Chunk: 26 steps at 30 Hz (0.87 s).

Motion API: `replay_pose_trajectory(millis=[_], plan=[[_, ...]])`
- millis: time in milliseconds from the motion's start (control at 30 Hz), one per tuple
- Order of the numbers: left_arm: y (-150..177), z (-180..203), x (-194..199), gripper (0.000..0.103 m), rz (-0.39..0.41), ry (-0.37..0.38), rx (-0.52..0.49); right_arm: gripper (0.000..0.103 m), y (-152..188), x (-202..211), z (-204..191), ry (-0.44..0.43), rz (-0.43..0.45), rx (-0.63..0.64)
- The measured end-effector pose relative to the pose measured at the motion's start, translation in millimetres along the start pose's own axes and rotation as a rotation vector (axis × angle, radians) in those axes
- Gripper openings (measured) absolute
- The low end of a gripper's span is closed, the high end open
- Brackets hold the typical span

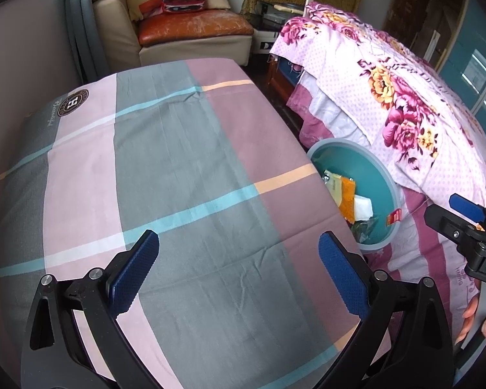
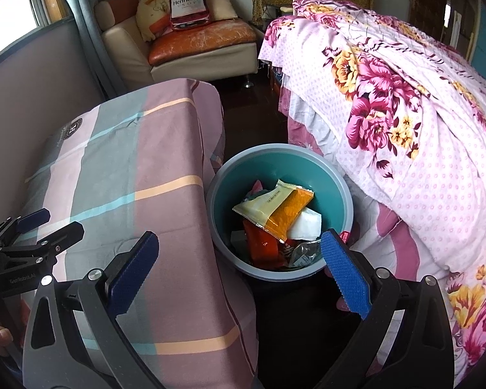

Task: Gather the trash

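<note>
The table (image 2: 165, 175) edge hides part of the bin (image 1: 392, 191), wrappers (image 2: 275, 207) overlapping inside.

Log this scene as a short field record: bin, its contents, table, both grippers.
bin: teal bin on the floor, between the table and the bed
contents: yellow-orange wrapper, white tissue, red wrapper, other scraps
table: checked cloth, no trash visible on it
left gripper: open, empty, over the table
right gripper: open, empty, near the bin

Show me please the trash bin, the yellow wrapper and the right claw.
trash bin (image 2: 348, 191), right wrist view, grey rim.
yellow wrapper (image 2: 265, 203), right wrist view, pale yellow face.
right claw (image 2: 239, 270), right wrist view, midway between fingertips.
</note>
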<state>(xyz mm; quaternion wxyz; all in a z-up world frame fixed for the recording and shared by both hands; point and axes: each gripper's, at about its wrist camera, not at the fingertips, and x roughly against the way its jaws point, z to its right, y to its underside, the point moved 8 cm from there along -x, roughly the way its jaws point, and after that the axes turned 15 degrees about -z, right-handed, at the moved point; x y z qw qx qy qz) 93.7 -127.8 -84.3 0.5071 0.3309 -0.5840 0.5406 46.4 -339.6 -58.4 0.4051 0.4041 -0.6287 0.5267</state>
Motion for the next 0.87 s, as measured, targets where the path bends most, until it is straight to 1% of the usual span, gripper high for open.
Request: replay_pose_trajectory(millis=[600, 700, 867], plan=[[2, -5, -28, 0.099, -0.050, -0.011, 0.011, 0.096, 0, -27, 1, 0.004, -0.056, -0.003], [2, -4, -34, 0.099, -0.069, 0.003, 0.006, 0.096, 0, -30, 2, 0.007, -0.059, -0.005], [2, -3, -42, 0.099, -0.081, -0.005, 0.008, 0.096, -2, -37, 3, 0.016, -0.071, -0.009]])
